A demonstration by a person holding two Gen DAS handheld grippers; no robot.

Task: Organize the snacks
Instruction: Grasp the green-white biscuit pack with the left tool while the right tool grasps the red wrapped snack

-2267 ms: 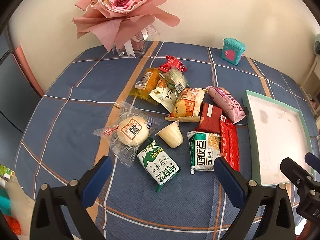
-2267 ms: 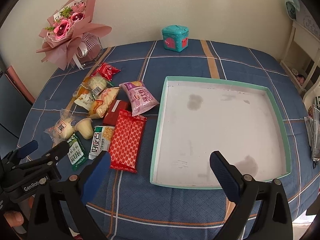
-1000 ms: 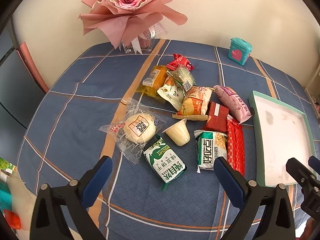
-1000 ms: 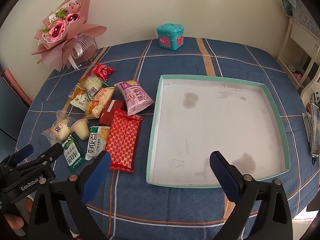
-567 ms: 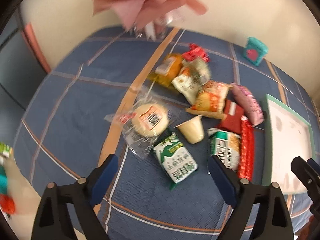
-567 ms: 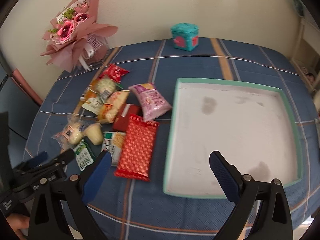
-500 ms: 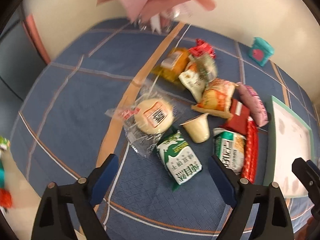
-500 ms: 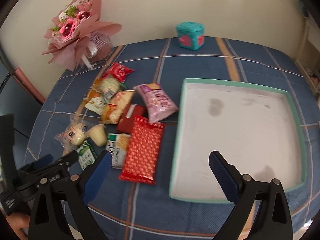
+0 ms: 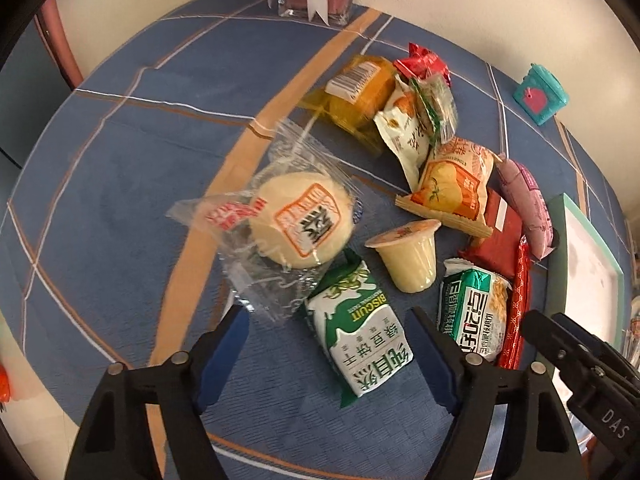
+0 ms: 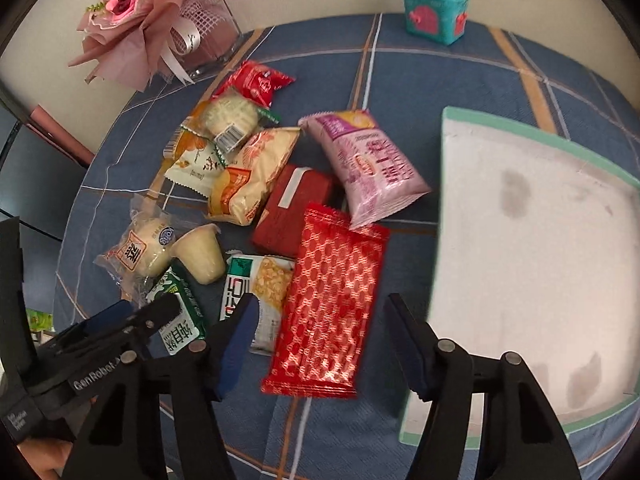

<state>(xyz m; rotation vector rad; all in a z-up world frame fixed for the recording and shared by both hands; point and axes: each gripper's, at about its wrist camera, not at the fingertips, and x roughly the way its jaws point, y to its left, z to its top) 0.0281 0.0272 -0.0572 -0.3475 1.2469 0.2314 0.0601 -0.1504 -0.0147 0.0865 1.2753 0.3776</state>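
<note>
My left gripper (image 9: 326,354), jaws closing, straddles the green biscuit pack (image 9: 357,340) without pressing it; my right gripper (image 10: 320,340), also closing, brackets the red wafer pack (image 10: 330,300) beside the teal-rimmed tray (image 10: 592,148). A pudding cup (image 9: 408,256) and wrapped bun (image 9: 300,220) crowd the biscuit pack.

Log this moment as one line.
left tongs: closing over green biscuit pack | right tongs: closing over red wafer pack | tray: empty

left wrist: steep-down, close | right wrist: same | shared: snacks (image 9: 356,336)
</note>
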